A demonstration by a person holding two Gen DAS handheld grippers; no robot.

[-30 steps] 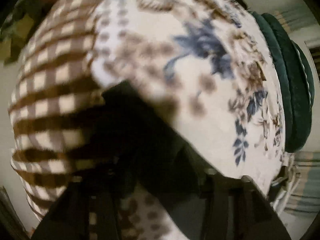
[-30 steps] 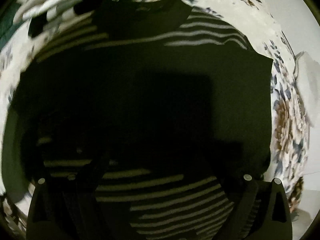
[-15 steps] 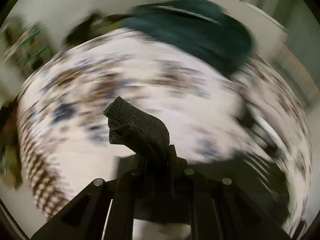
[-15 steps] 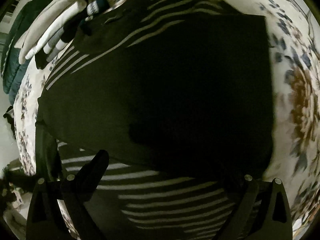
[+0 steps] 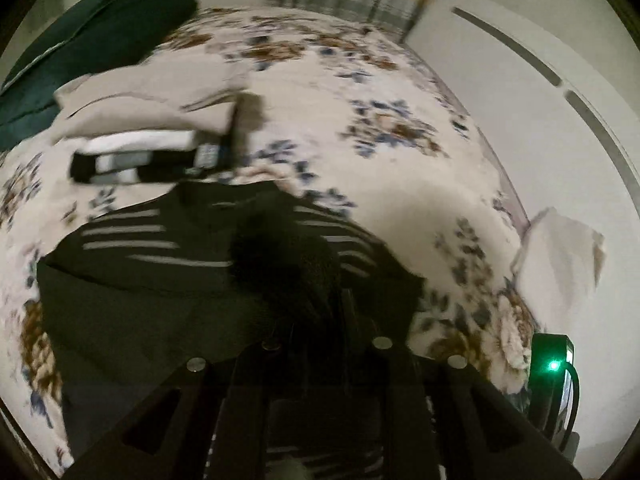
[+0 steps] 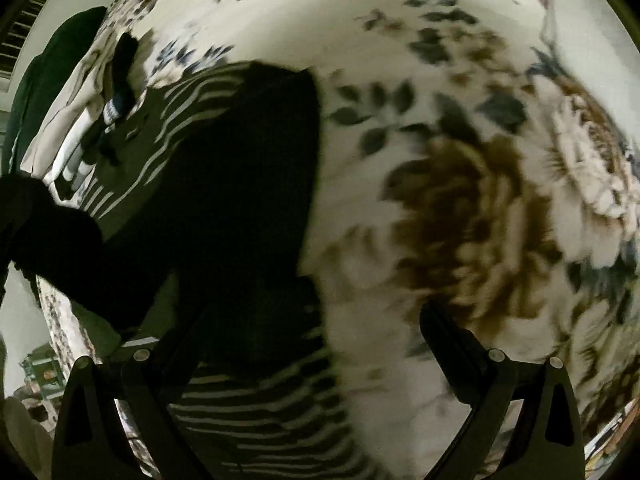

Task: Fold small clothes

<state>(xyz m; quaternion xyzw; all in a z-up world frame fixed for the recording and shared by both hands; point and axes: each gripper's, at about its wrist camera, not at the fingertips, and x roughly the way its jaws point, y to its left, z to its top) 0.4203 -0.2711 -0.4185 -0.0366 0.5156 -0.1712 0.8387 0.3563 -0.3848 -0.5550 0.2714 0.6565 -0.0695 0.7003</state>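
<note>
The left gripper [image 5: 324, 320] was pinched tight on a dark fold of the striped top [image 5: 160, 280], which lay spread on the floral bedspread [image 5: 400, 184]. The right gripper's [image 6: 316, 344] fingers stood wide apart over the top's edge. Folded clothes [image 5: 136, 120] sat just beyond.

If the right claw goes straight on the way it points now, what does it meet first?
Probably the flowered bedspread, just beside the edge of the dark striped top. The right claw stands open; the picture is blurred, so depth is unsure.
</note>
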